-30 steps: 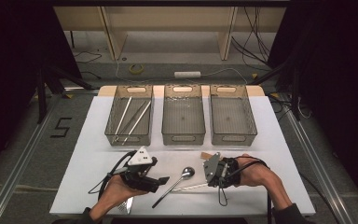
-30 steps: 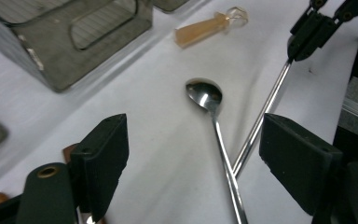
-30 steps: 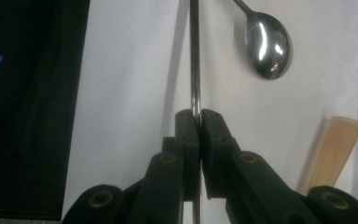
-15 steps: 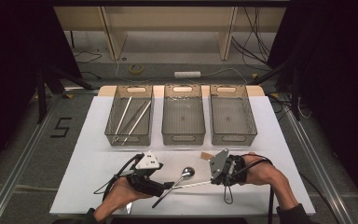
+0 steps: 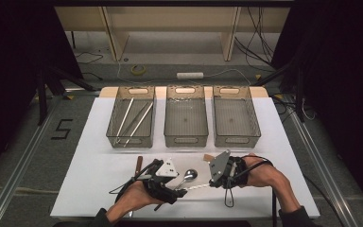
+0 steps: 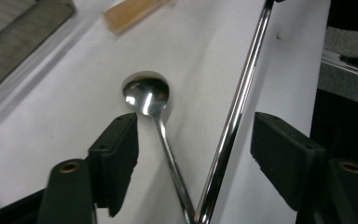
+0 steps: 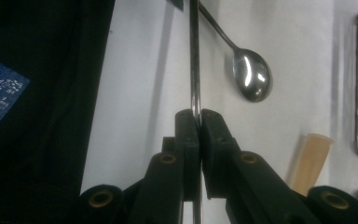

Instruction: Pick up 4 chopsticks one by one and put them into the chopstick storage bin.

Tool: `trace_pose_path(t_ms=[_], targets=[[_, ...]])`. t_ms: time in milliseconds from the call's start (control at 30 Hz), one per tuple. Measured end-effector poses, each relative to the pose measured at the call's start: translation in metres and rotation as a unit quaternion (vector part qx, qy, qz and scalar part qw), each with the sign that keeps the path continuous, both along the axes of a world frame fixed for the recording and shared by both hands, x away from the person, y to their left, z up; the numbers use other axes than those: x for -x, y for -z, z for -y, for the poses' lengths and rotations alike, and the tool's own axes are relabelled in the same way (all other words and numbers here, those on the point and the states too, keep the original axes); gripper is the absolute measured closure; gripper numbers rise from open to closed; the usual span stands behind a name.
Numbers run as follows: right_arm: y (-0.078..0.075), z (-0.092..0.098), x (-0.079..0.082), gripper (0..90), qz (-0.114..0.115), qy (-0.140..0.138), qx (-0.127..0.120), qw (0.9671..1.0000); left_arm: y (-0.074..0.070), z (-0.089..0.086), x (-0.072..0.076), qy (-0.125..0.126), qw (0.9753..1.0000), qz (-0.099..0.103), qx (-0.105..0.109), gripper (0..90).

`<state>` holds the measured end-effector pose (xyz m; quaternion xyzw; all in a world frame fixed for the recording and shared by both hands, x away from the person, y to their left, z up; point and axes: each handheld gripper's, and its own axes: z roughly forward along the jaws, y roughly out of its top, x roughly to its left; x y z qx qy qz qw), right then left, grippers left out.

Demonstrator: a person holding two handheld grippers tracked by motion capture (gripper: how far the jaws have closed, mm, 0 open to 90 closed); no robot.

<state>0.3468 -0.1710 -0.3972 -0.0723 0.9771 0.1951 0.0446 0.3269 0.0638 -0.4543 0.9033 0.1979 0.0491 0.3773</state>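
Metal rod (image 7: 195,51): clamped between the closed jaws of the right hand-held gripper (image 7: 198,116), lying low over the surface (image 5: 99,165) just beside the spoon (image 6: 151,100). The left hand-held gripper (image 6: 193,154) is spread wide, straddling both rod and spoon handle. Before closing it, shift it toward the rod so the spoon handle is excluded. Keep the right grip firm.
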Motion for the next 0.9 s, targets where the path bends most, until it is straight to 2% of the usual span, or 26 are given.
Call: trace_pose_path(t_ms=[200,333,733,900], targets=[[0.001,-0.003,0.001,86.8,-0.005,0.002,0.0,1.0,0.003,0.016,0.003,0.038,0.9992,-0.001,-0.015,46.5],[0.001,-0.004,0.001,86.8,-0.007,-0.004,-0.003,1.0,0.004,0.023,0.006,0.064,0.9976,0.006,-0.028,54.9],[0.002,-0.009,0.003,86.7,-0.009,-0.014,-0.004,0.9999,0.003,0.03,0.007,0.087,0.9953,0.007,-0.04,70.0],[0.004,-0.009,0.003,86.7,-0.011,-0.018,0.001,0.9998,0.0,0.028,0.006,0.092,0.995,0.005,-0.039,80.6]])
